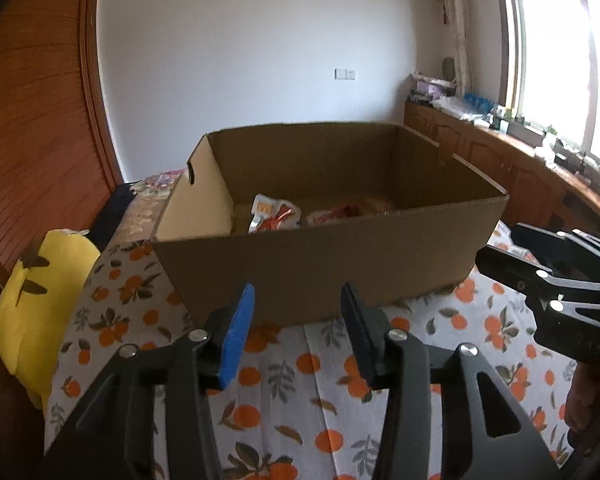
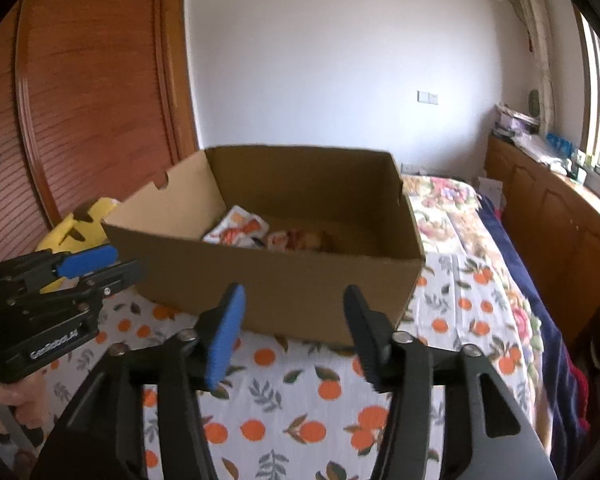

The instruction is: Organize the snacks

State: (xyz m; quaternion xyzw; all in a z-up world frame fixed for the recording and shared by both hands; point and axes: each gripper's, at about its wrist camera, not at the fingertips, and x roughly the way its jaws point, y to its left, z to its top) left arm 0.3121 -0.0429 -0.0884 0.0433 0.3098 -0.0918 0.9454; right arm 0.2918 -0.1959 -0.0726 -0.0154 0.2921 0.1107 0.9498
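I am looking at two snack packets lying on the floor of an open cardboard box (image 1: 332, 264): a white and orange packet (image 1: 274, 214) toward the box's left wall, and a red and white packet (image 1: 340, 214) just beside it on the right, the two seeming to touch. In the right wrist view the same white and orange packet (image 2: 238, 226) and red and white packet (image 2: 296, 240) are sitting in the near left part of the cardboard box (image 2: 268, 292).

The box is resting on a bed, on an orange-print sheet (image 1: 284, 392), well in from the near edge.

I am holding the left gripper (image 1: 298, 320) in front of the box's near wall, its jaws spread wide with nothing between them. The right gripper (image 2: 294, 322) is likewise hanging wide and empty before the same wall. From the left wrist view the right gripper (image 1: 500, 252) is sitting at the box's right near corner; from the right wrist view the left gripper (image 2: 100, 266) is sitting at its left near corner.

A yellow plush toy (image 1: 32, 304) is lying at the bed's left edge, and a floral blanket (image 2: 452, 208) is covering the far part of the bed.
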